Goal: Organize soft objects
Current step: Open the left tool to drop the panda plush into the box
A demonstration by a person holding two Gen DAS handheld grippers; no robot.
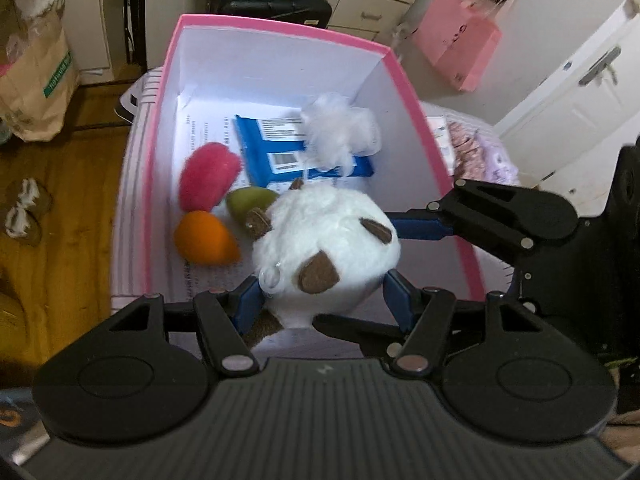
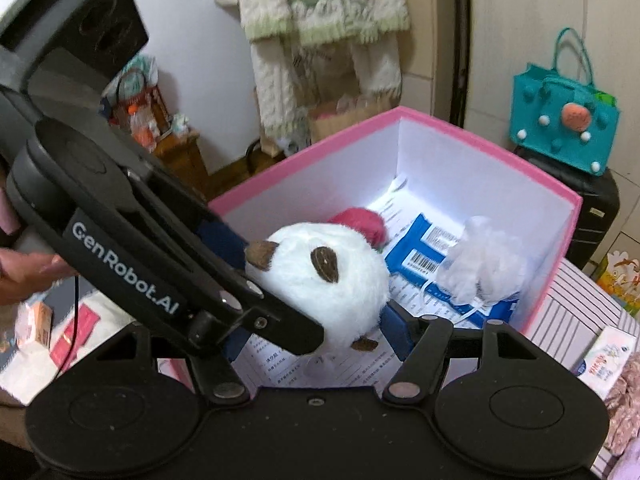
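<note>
Left wrist view: both the left gripper (image 1: 320,300) and right gripper (image 2: 316,328) clamp the white plush toy (image 1: 326,248) over the pink box (image 1: 280,28). Lower it beside the orange ball (image 1: 206,240), then release evenly.

Left gripper (image 1: 320,280) and right gripper (image 2: 316,320) side by side, jaws spread, angled downward.

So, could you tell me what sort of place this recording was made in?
Most likely a lived-in home, perhaps a bedroom or storage corner: a knitted cardigan hangs on the wall, a teal felt handbag sits on a black suitcase, and the floor is wood.
</note>
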